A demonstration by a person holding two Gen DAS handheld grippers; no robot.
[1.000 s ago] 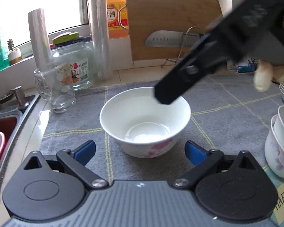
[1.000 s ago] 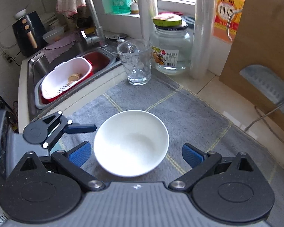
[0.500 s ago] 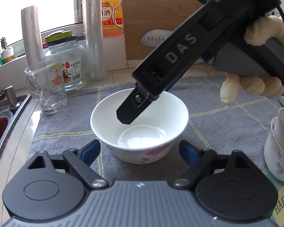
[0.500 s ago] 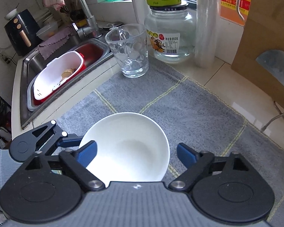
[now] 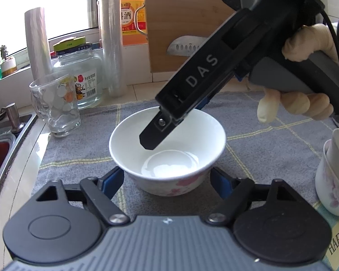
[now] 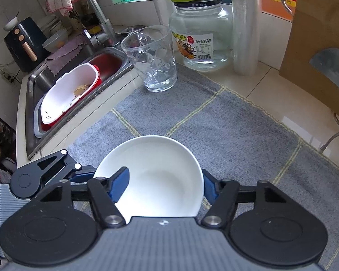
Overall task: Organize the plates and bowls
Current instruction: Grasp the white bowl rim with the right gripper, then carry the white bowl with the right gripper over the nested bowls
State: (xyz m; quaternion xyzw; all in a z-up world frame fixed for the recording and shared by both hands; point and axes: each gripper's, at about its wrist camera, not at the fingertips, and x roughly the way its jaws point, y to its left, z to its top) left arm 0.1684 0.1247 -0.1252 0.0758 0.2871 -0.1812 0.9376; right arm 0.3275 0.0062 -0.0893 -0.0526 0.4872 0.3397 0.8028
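A white bowl (image 5: 167, 151) with pink flowers on its outer wall stands upright and empty on the grey mat (image 5: 271, 142), in front of the glass (image 5: 56, 106). From above its inside is plain and glossy (image 6: 156, 176). To the bowl's right, at the mat's edge, two more flowered bowls (image 5: 334, 180) sit nested, tilted.

Kitchen counter beside the sink

A grey checked mat (image 6: 226, 122) covers the counter (image 6: 269, 83); on it stand a white bowl (image 5: 167, 144), a glass mug (image 6: 152, 61) and stacked flowered cups (image 5: 334, 176). A glass jar (image 6: 201, 36) stands on bare tile.
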